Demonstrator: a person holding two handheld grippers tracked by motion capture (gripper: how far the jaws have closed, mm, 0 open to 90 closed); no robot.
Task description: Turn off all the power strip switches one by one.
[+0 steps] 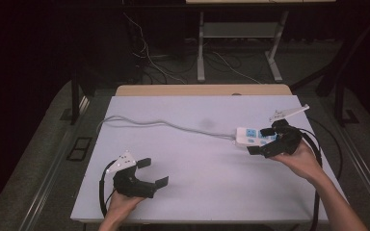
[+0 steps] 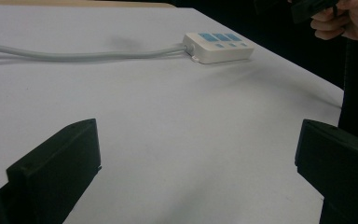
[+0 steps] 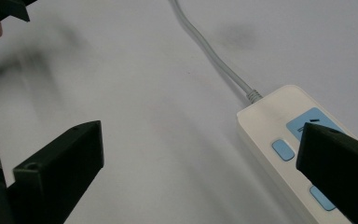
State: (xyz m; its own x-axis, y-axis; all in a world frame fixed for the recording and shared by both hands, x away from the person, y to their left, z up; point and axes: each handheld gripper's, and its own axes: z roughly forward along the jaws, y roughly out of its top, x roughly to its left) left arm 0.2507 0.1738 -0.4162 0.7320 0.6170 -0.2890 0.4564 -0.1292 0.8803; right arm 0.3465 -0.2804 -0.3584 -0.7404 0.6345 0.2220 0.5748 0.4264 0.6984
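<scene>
One power strip (image 1: 251,136) lies near the table's (image 1: 197,192) right edge, directly under the right gripper (image 1: 266,140), whose jaws gape wide and grip nothing. Left gripper (image 1: 153,172), also spread wide and holding nothing, hovers over bare tabletop well apart from the strip, near the front edge.

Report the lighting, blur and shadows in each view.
High view: the table is evenly lit, its surroundings dark. Left gripper view: the power strip is fairly sharp and casts a soft shadow, with the near jaws soft. Right gripper view: smeared dark blur at upper left, and the cable is clear.
</scene>
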